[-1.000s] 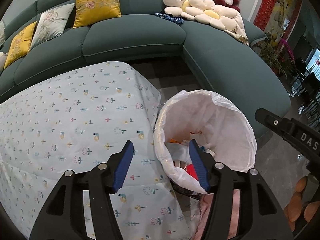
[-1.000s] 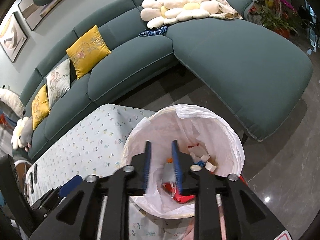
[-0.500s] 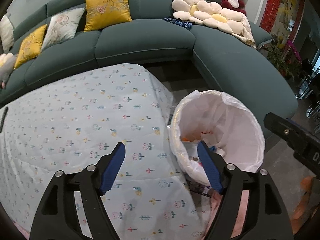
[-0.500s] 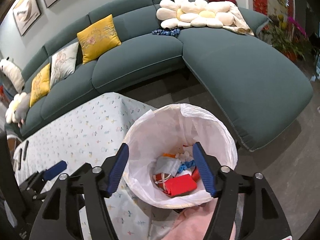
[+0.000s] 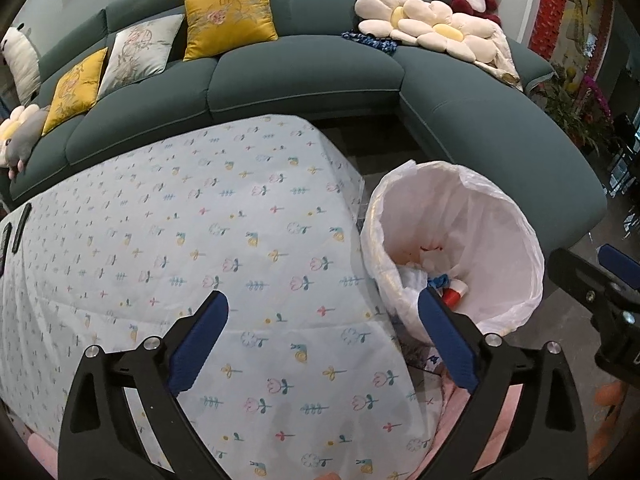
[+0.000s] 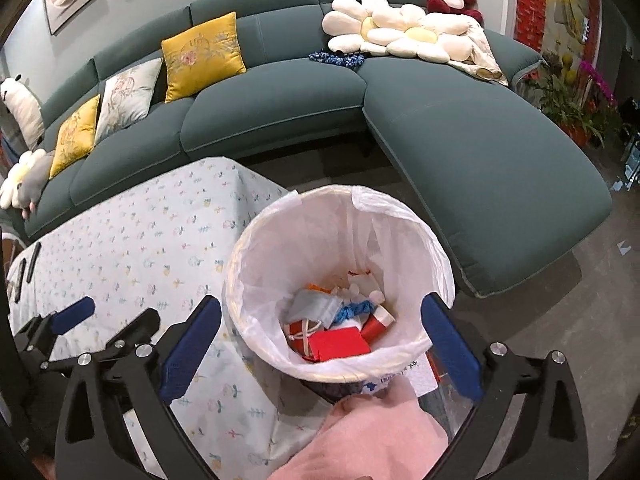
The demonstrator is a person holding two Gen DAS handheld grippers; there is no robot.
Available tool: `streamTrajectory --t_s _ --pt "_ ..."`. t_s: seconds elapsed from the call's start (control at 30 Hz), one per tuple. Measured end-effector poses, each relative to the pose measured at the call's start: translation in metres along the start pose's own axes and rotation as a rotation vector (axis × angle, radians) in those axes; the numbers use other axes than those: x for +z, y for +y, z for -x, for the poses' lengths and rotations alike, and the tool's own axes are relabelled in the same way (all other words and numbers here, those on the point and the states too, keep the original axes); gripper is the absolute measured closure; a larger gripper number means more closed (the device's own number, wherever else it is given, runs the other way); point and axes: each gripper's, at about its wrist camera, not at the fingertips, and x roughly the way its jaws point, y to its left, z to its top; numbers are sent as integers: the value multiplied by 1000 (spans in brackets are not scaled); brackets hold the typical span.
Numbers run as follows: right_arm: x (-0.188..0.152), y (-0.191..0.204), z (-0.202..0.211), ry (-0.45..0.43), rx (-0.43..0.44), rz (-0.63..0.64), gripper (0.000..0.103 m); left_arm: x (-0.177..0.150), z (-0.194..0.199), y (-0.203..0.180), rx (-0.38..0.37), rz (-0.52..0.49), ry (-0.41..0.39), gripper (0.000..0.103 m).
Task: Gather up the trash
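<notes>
A round trash bin with a white liner [image 6: 408,224] stands beside the table's right end; it also shows in the left wrist view [image 5: 496,208]. Inside lie several pieces of trash: a red packet [image 6: 338,344], a grey-blue mask [image 6: 312,306], white scraps and a blue bit. My right gripper [image 6: 320,338] is open and empty, held above the bin's near rim. My left gripper [image 5: 322,338] is open and empty above the table's right part, its right finger [image 5: 446,340] over the bin's near edge.
The table wears a floral cloth [image 5: 180,240]. Dark remotes [image 5: 20,228] lie at its far left edge. A teal corner sofa [image 6: 460,132] with cushions wraps behind and to the right. Pink cloth [image 6: 372,440] lies below the bin.
Both grippers have opened wide; the right one was nearly shut over the bin one second ago. Both have drawn back and up, so more table and sofa show.
</notes>
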Motion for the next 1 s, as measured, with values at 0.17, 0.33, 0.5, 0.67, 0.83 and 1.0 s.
streamTrajectory --t_s 0.17,0.33,0.5,0.67,0.83,1.0 --pt "-8 2 1 6 -7 17 7 -8 0 3 16 4 3 11" --pt "-15 6 2 -7 -29 30 7 -15 0 2 33 -7 4 9" --pt "-26 8 0 5 -48 29 7 -22 1 1 43 -21 2 9" --pt "-35 6 0 6 -60 20 7 -28 1 -1 50 -29 0 9" --pt "-45 6 -4 1 -90 26 7 -32 -1 -3 58 -46 2 9" --pt "-56 7 -10 3 -102 28 7 -35 -4 1 70 -39 8 9"
